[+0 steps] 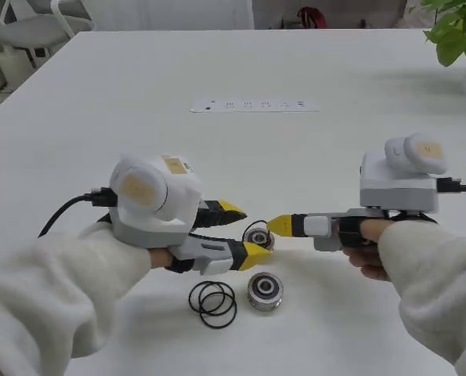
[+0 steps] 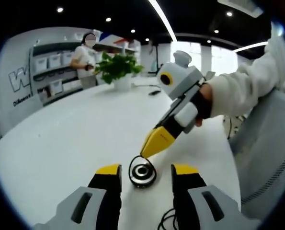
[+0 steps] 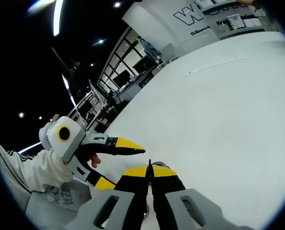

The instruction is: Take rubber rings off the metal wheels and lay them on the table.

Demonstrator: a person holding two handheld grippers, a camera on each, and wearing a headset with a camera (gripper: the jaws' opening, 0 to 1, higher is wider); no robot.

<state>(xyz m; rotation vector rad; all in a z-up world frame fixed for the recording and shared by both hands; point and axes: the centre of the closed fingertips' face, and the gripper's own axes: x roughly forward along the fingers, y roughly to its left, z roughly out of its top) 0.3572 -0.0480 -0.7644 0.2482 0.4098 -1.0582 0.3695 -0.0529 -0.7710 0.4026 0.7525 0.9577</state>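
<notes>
Pinching a thin black rubber ring (image 2: pixel 131 167), right hand-held gripper (image 1: pixel 278 225) has its yellow jaws closed tight on it. The ring loops from the jaw tips down to a small metal wheel (image 2: pixel 142 175); partly lifted, lower part at the wheel rim. In the right gripper view a thin black line sits between the closed jaws.

Left hand-held gripper (image 1: pixel 248 231) jaws spread wide, one either side of that wheel. Cannot tell if they touch it; left gripper view shows gaps on both sides. The wheel sits on the white bench (image 1: pixel 217 63), roughly mid-way between the two grippers, near the person's edge.

Second metal wheel (image 1: pixel 264 290) lies flat on the bench just nearer the person, apart from the first. Beside it, to its left, a small pile of loose black rings (image 1: pixel 213 301), overlapping, flat on the bench. They lie below the left gripper in the head view.

Further back on the bench a white paper strip (image 1: pixel 254 105) with small dark marks. Green plant (image 1: pixel 456 31) at far right corner. Both sleeves white.
</notes>
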